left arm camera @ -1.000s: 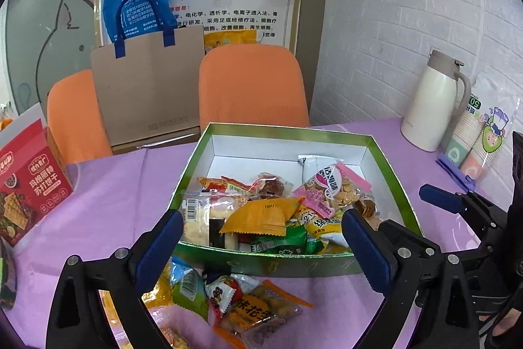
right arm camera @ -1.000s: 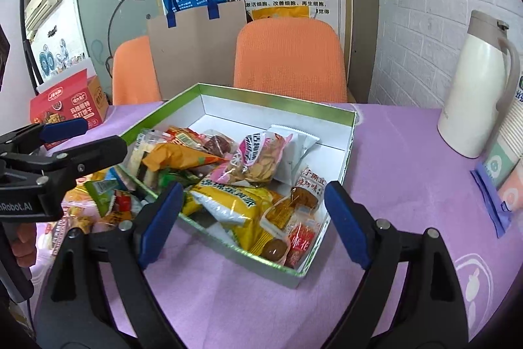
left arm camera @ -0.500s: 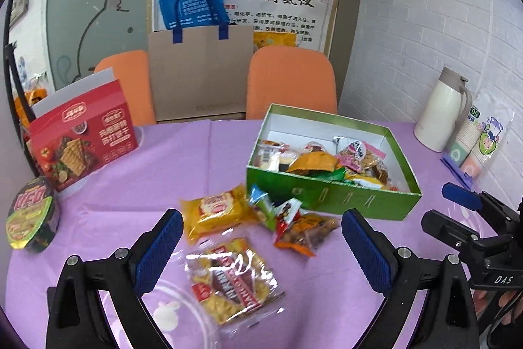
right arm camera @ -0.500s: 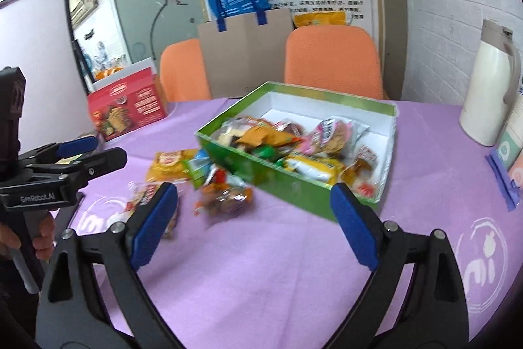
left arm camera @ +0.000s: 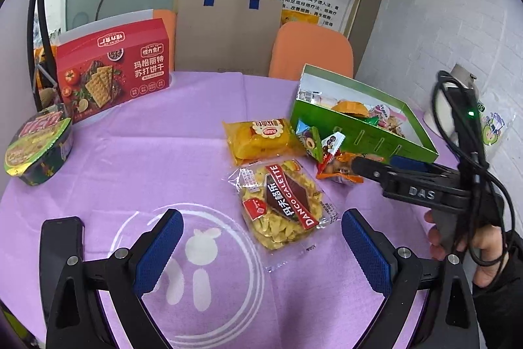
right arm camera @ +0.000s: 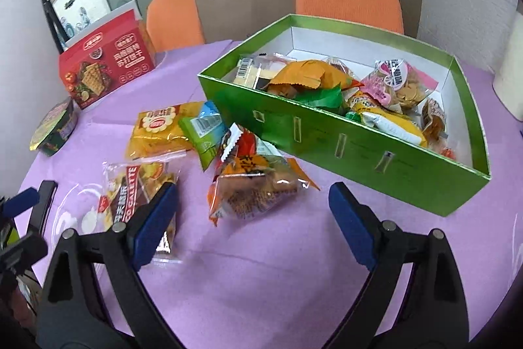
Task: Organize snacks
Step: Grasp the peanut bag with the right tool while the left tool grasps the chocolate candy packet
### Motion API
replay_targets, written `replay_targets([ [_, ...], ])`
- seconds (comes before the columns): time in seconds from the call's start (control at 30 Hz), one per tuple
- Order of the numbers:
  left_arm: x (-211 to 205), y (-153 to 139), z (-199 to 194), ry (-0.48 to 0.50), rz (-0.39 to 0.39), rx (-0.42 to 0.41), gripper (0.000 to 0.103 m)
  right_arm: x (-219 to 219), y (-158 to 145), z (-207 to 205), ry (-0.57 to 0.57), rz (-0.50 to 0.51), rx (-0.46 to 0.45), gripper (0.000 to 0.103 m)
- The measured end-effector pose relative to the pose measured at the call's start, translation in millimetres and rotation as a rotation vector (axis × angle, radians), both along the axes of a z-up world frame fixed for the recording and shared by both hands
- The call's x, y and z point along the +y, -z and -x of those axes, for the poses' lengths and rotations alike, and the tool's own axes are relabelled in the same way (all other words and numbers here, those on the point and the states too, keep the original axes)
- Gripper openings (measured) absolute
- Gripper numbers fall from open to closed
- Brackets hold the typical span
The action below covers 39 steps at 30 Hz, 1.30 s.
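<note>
Both the left gripper (left arm camera: 261, 246) and right gripper (right arm camera: 253, 213) hold their jaws spread, empty. The orange packet (right arm camera: 251, 188) at frame centre looks slippery. A shallow pinch could let it slide away.

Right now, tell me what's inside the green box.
The green box holds a heap of snack packets: orange, pink, yellow. Whatever lies beneath them is hidden.

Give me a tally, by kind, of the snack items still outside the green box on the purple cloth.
Soft packets: 5 (yellow cake packet, Galette bag, orange bag, green packet, red-and-white packet)
Red cracker box: 1
Noodle bowl: 1
Total: 7
</note>
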State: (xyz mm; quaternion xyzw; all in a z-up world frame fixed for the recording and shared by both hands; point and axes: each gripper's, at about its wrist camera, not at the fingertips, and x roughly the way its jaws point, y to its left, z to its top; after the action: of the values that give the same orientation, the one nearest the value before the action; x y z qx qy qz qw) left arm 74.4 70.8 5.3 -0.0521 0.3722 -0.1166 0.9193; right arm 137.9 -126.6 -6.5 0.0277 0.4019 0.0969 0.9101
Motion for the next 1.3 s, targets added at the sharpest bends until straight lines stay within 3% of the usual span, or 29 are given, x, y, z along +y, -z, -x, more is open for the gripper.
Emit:
replay_targets([
  [0.07, -0.7, -2.4, -1.6, 0.009, 0.004, -0.005, 0.099, -2.2, 9.9, -12.2, 0.042, -0.005, 0.035, 0.087],
  [0.13, -1.7, -4.0, -4.5, 0.024, 0.012, -0.009, 0.099, -9.2, 19.0, -16.4, 0.031, -0.053, 0.075, 0.051],
  [0.17, -2.3, -4.4, -6.8, 0.035, 0.018, -0.008, 0.099, -14.0, 19.9, -14.3, 0.03, -0.082, 0.078, 0.05],
  [0.2, -4.3, -5.0, -9.6, 0.046, 0.026, -0.01, 0.099, -18.7, 19.3, -10.9, 0.026, -0.103, 0.079, 0.043],
  [0.5, -72.6, -14.9, -49.9, 0.259, 0.072, -0.043, 0.078, -61.5, 18.1, 32.4, 0.022, -0.101, 0.086, 0.043],
  [0.63, -111.4, -15.2, -74.2, 0.33, 0.023, -0.106, 0.078, -73.3, 18.6, 36.6, 0.04, -0.146, 0.106, 0.043],
  [0.7, -124.2, -9.2, -90.1, 0.317, -0.029, -0.119, 0.078, -76.9, 18.9, 37.0, 0.034, -0.149, 0.107, 0.043],
  [0.87, -129.3, 23.9, -131.0, 0.281, -0.024, 0.014, 0.076, -78.3, 18.1, 41.2, 0.03, -0.106, 0.09, 0.043],
  [0.93, -127.6, 39.0, -136.5, 0.292, -0.015, 0.073, 0.055, -82.8, 18.9, 41.5, 0.03, -0.118, 0.089, 0.044],
  [1.03, -126.1, 60.5, -139.5, 0.304, -0.012, 0.155, 0.04, -85.7, 19.2, 42.1, 0.031, -0.116, 0.083, 0.044],
  [1.17, -126.8, 56.8, -136.0, 0.289, 0.007, 0.145, 0.043, -83.2, 19.9, 42.4, 0.032, -0.103, 0.076, 0.046],
  [1.23, -129.0, 51.1, -134.1, 0.28, 0.016, 0.131, 0.058, -82.8, 21.2, 43.4, 0.037, -0.109, 0.08, 0.048],
  [1.3, -133.3, 47.8, -132.7, 0.266, -0.001, 0.108, 0.062, -83.3, 22.4, 42.0, 0.039, -0.116, 0.082, 0.048],
])
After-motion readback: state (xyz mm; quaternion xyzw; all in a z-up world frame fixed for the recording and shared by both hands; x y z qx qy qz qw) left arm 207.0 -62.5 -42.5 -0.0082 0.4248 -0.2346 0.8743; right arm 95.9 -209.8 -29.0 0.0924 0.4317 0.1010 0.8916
